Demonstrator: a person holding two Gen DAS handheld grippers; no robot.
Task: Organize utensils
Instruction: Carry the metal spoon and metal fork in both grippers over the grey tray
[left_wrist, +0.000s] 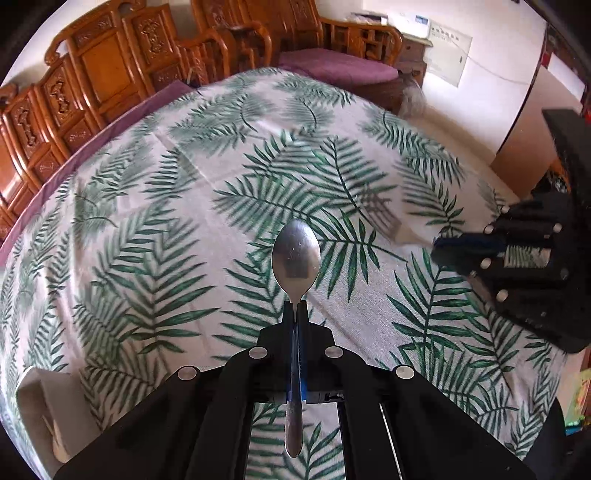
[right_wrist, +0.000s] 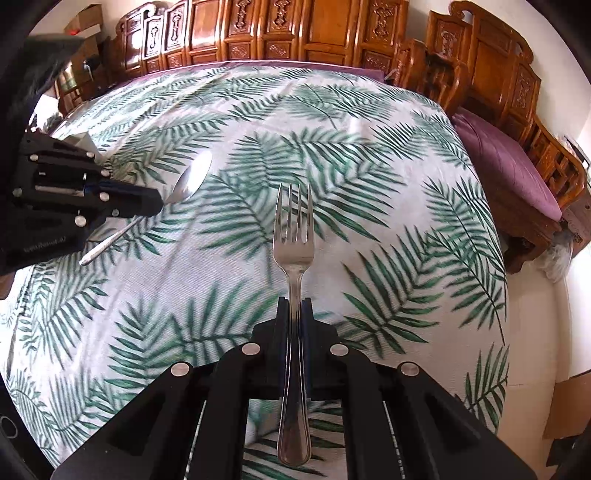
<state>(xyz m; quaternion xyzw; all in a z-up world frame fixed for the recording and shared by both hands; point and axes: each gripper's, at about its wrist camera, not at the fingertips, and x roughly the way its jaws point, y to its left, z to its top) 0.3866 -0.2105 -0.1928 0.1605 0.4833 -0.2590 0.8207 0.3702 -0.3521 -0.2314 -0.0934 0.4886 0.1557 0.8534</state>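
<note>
My left gripper (left_wrist: 295, 306) is shut on the neck of a steel spoon (left_wrist: 296, 254), whose bowl points away from me above the leaf-print tablecloth (left_wrist: 184, 206). My right gripper (right_wrist: 294, 302) is shut on the handle of a steel fork (right_wrist: 293, 236), tines pointing forward. In the right wrist view the left gripper (right_wrist: 157, 201) shows at the left edge with the spoon (right_wrist: 190, 179) sticking out past it. In the left wrist view the right gripper (left_wrist: 437, 249) shows at the right, with the fork (left_wrist: 382, 218) blurred in front of it.
A white container (left_wrist: 44, 410) sits at the table's lower left in the left wrist view. Carved wooden chairs (right_wrist: 295, 29) with purple cushions (right_wrist: 509, 166) line the far side and the right side of the table. Pale floor (left_wrist: 465, 122) lies beyond the table's right edge.
</note>
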